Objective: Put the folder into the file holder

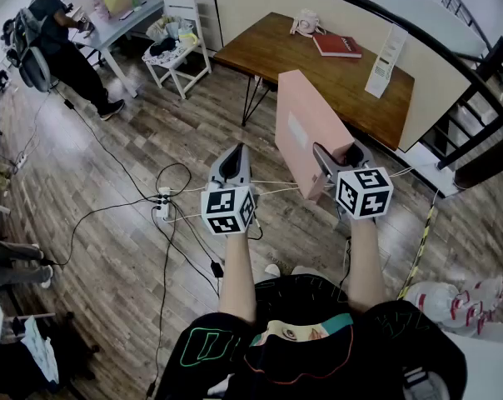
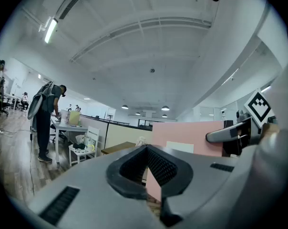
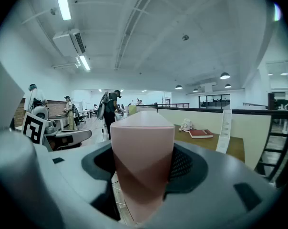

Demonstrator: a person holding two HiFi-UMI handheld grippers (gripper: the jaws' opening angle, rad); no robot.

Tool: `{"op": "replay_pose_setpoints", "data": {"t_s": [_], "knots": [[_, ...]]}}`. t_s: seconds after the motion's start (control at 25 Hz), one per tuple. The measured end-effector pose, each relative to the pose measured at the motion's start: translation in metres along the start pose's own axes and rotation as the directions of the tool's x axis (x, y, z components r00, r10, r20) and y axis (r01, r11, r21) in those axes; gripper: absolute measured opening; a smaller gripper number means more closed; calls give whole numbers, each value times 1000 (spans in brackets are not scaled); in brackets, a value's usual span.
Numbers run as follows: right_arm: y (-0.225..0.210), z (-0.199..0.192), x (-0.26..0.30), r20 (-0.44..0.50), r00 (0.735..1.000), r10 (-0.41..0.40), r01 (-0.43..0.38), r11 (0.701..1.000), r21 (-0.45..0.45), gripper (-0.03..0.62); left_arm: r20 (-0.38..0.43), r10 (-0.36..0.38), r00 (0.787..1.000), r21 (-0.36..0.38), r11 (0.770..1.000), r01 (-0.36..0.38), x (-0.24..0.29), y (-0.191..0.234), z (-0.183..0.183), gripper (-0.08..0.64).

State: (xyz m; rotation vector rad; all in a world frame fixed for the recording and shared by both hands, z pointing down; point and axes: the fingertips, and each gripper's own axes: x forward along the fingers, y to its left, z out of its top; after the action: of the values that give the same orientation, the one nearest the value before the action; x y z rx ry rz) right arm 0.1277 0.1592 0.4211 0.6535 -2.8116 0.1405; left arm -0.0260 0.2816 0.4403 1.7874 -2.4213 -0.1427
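Above grey-brown plank floor [image 1: 110,198], short of brown wooden tabletop [image 1: 351,90] | right hand-held gripper [image 1: 338,153] is clamping near end of pink rectangular cardboard folder [image 1: 301,123], carrying it on edge in mid-air | left hand-held gripper [image 1: 235,155] is hovering beside folder, jaws together, gripping nothing

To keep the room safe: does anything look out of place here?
Loose cables and a power strip sprawl over the floor near the table, in the walking path; a tripping risk, I think.
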Motion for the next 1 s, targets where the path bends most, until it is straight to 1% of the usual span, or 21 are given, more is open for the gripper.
{"op": "replay_pose_setpoints", "data": {"t_s": [0.12,0.36,0.84,1.0], "knots": [[-3,0,0,4,1000,-21,21,1000,15,287,3,-3,1000,0,1000,3,2,1,3,-3],[-11,1,-3,12,999,-31,31,999,42,287,14,-13,1000,6,1000,13,5,-3,8,-3],[-17,22,2,55,997,-46,44,998,38,284,52,-36,998,16,999,35,20,4,27,-3],[-18,27,6,55,997,-46,45,999,31,284,58,-44,997,14,999,43,25,6,30,-3]]}}
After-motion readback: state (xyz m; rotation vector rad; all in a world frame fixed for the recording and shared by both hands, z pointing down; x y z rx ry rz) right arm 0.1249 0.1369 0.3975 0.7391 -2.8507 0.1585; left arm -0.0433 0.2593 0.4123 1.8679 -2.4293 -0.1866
